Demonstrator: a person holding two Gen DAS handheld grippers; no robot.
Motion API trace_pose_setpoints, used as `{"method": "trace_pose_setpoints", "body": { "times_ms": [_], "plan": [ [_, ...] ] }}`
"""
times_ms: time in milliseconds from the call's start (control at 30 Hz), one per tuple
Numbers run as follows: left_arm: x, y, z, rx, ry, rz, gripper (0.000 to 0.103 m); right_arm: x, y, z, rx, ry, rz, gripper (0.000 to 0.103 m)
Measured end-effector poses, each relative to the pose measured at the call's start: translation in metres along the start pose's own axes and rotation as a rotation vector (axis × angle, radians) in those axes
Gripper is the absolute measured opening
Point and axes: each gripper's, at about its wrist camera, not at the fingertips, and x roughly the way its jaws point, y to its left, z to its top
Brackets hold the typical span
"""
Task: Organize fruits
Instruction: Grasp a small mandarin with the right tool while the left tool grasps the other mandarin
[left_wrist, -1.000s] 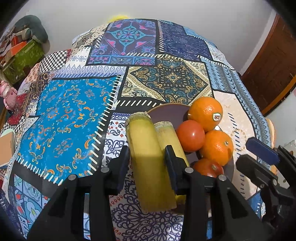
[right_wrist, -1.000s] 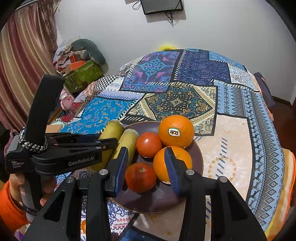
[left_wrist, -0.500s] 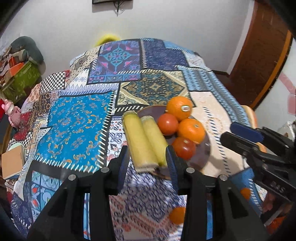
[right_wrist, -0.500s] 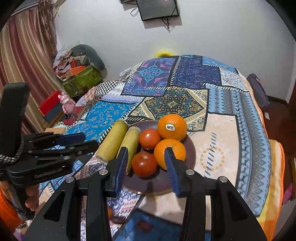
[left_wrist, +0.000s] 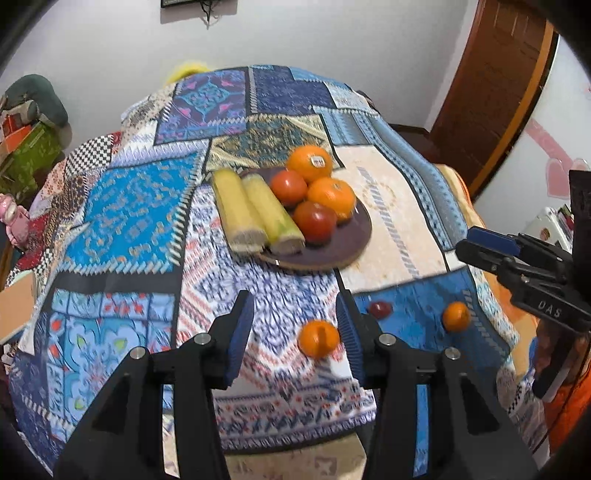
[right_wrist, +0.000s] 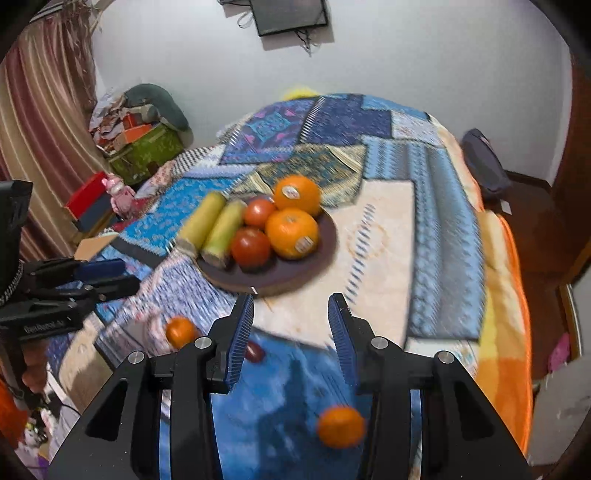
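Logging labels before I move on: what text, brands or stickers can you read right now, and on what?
"DAS": printed on the side of the right tool, left wrist view; it looks partly cut off.
Print on the side of the left tool, right wrist view: too blurred to read.
Stickers on the far orange and near orange on the plate: too small to read.

The right tongs (left_wrist: 480, 245) bear "DAS"; fruit stickers are unreadable.

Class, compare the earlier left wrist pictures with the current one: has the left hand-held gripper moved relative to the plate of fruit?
Yes. The left hand-held gripper has pulled back from the plate, which now lies farther off.
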Motion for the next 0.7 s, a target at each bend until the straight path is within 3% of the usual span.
{"method": "trace_pose_setpoints", "body": {
  "times_ms": [333, 700],
  "plan": [
    [0.024, -0.008, -0.037, 0.023, 0.091, -0.015, 0.046, 0.006, -0.021, -0.061, 0.069, 0.117, -0.007, 0.039],
    [0.051, -0.013, -0.031, 0.021, 0.122, -0.036, 0.046, 0.012, -0.02, -0.069, 0.059, 0.121, -0.045, 0.043]
  ]
}}
